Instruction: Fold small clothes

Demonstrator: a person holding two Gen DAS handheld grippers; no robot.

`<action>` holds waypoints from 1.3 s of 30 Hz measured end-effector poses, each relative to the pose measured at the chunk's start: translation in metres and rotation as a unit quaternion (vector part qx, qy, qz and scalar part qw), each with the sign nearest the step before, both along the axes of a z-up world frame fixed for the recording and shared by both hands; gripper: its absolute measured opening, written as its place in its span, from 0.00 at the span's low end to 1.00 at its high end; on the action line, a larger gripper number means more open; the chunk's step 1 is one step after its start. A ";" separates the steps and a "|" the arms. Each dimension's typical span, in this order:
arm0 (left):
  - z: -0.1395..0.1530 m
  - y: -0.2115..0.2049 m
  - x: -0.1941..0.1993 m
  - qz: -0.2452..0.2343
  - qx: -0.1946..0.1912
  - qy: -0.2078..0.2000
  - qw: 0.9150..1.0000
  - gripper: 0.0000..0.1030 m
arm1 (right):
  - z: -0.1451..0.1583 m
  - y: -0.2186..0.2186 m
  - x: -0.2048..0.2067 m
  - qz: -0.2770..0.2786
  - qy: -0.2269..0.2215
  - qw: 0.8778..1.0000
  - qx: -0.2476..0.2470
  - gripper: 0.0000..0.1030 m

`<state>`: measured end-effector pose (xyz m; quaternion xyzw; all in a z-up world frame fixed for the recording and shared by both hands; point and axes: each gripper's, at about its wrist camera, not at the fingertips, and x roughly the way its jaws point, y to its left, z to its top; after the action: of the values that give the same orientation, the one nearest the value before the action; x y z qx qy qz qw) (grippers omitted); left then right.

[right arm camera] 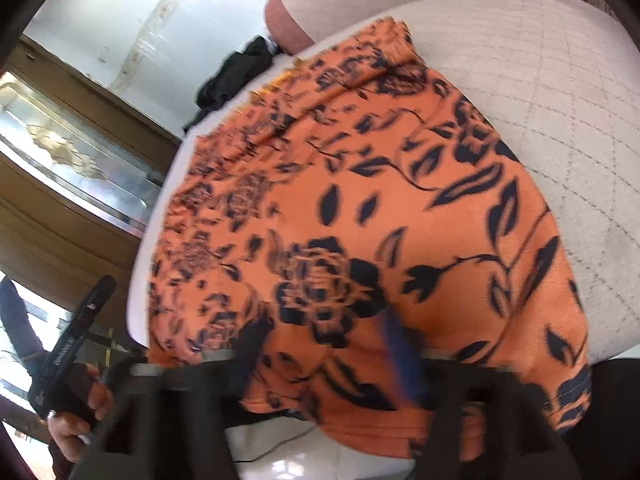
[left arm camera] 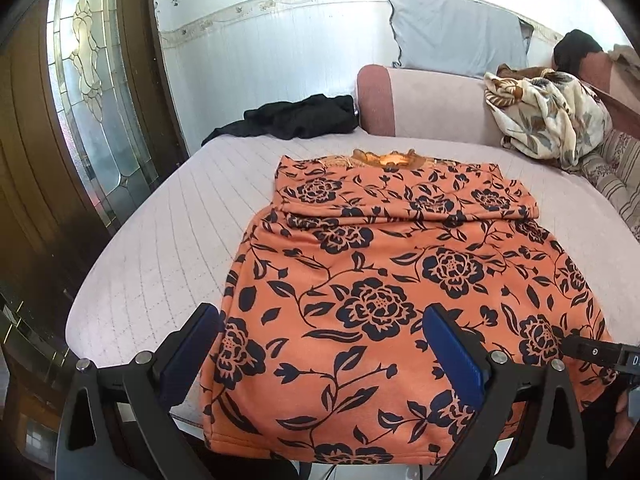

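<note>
An orange top with dark navy flowers (left arm camera: 372,280) lies spread on a pale quilted surface (left arm camera: 160,248), its far part folded across and its near hem hanging over the front edge. My left gripper (left arm camera: 320,356) hovers open above the near left part of the cloth, with nothing pinched between its blue pads (left arm camera: 188,352). In the blurred right wrist view the same top (right arm camera: 360,208) fills the frame. My right gripper (right arm camera: 326,344) stands at its near hem with the fingers apart, and the cloth lies behind them. A hand holds the left gripper (right arm camera: 72,340) at the lower left.
A black garment (left arm camera: 296,118) lies at the back edge of the surface. Behind it are a pink padded arm (left arm camera: 376,100), a grey-blue pillow (left arm camera: 456,32) and a crumpled floral blanket (left arm camera: 552,116). A wooden door with leaded glass (left arm camera: 92,92) stands on the left.
</note>
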<state>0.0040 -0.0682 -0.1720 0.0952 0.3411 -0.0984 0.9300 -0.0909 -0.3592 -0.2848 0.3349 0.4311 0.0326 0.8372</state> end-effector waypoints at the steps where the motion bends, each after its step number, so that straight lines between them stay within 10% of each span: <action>1: 0.001 0.000 0.000 0.002 0.000 0.000 1.000 0.98 | 0.005 0.004 -0.001 -0.002 -0.008 1.000 -0.013 0.73; 18: -0.017 0.038 0.025 0.054 -0.024 0.054 0.997 0.98 | 0.047 -0.039 -0.015 -0.049 -0.024 0.996 -0.074 0.73; 28: -0.047 0.162 0.035 0.202 -0.062 0.117 0.970 0.98 | 0.032 -0.093 -0.041 -0.115 -0.009 0.993 -0.034 0.73; 39: -0.079 0.149 0.013 0.113 -0.112 0.200 0.967 0.70 | 0.025 -0.075 -0.024 -0.089 0.000 0.996 -0.024 0.73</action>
<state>0.0167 0.0811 -0.2512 -0.0708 0.5157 -0.0470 0.8525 -0.1154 -0.4347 -0.2597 0.3522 0.4000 -0.0526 0.8445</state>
